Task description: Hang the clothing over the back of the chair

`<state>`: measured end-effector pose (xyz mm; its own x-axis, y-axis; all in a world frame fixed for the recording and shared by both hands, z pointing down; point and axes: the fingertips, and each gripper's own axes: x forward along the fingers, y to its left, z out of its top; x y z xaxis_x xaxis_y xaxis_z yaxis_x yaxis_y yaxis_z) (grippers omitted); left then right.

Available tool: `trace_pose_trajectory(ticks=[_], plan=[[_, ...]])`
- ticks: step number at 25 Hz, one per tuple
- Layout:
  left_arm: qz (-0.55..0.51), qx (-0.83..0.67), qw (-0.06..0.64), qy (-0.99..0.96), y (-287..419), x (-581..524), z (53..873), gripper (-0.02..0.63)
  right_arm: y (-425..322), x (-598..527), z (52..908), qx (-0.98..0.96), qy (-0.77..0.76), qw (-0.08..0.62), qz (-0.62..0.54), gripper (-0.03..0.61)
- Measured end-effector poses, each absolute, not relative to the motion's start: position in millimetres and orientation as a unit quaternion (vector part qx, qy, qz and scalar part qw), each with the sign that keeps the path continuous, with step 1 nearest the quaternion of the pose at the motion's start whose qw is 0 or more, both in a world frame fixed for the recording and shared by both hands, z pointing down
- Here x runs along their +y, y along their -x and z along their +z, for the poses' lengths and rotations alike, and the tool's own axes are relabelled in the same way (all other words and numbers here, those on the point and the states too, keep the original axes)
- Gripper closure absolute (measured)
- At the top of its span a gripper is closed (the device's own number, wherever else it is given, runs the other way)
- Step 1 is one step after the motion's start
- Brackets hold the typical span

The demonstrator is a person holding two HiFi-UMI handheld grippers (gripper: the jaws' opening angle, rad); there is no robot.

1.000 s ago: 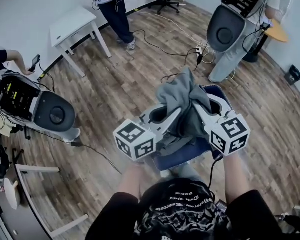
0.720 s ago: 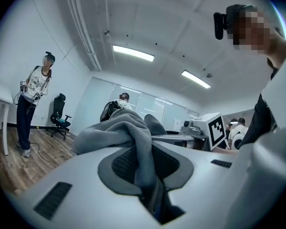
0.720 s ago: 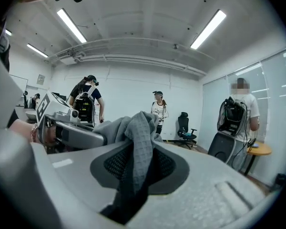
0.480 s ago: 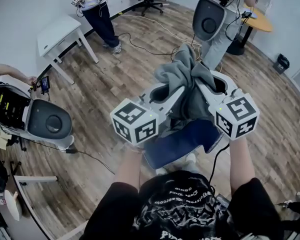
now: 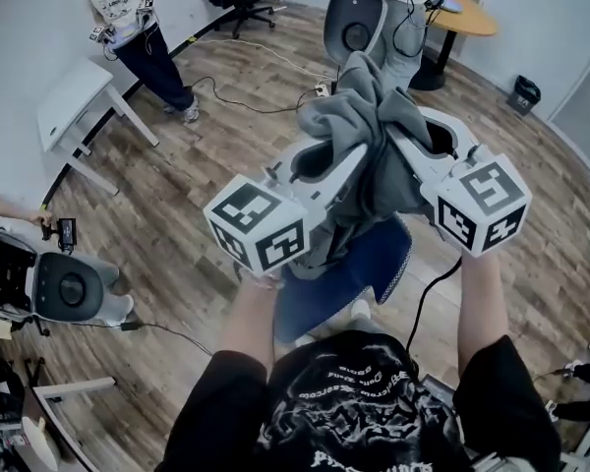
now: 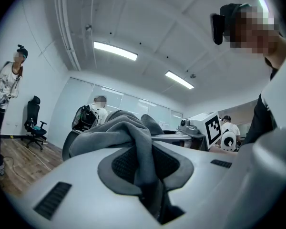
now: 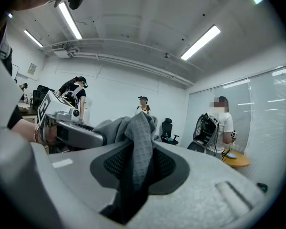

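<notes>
Both clamped on it: left gripper [image 5: 339,165] and right gripper [image 5: 413,146] pinch the grey clothing [image 5: 359,111] bunched between them, held up level. The blue chair [image 5: 379,259] sits straight below, nearer the person — its back I can't make out

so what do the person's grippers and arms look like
The left gripper and right gripper are white shells with dark grey textured pads, each bearing a cube of black square markers. A black cable runs from the right one. Black short-sleeved T-shirt, white print.
</notes>
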<state>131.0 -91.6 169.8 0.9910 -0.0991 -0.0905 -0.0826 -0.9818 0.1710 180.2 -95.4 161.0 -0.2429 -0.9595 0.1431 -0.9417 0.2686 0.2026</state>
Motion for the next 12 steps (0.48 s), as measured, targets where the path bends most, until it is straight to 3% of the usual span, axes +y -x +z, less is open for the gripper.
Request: trace_pose_trajectory(ticks=[12], plan=[[-0.035,-0.002,0.086,-0.996,-248.0,-92.0,163.8,0.548,-299.8,-95.7,158.5,-0.751,-0.654,0.09,-0.019,0.491]])
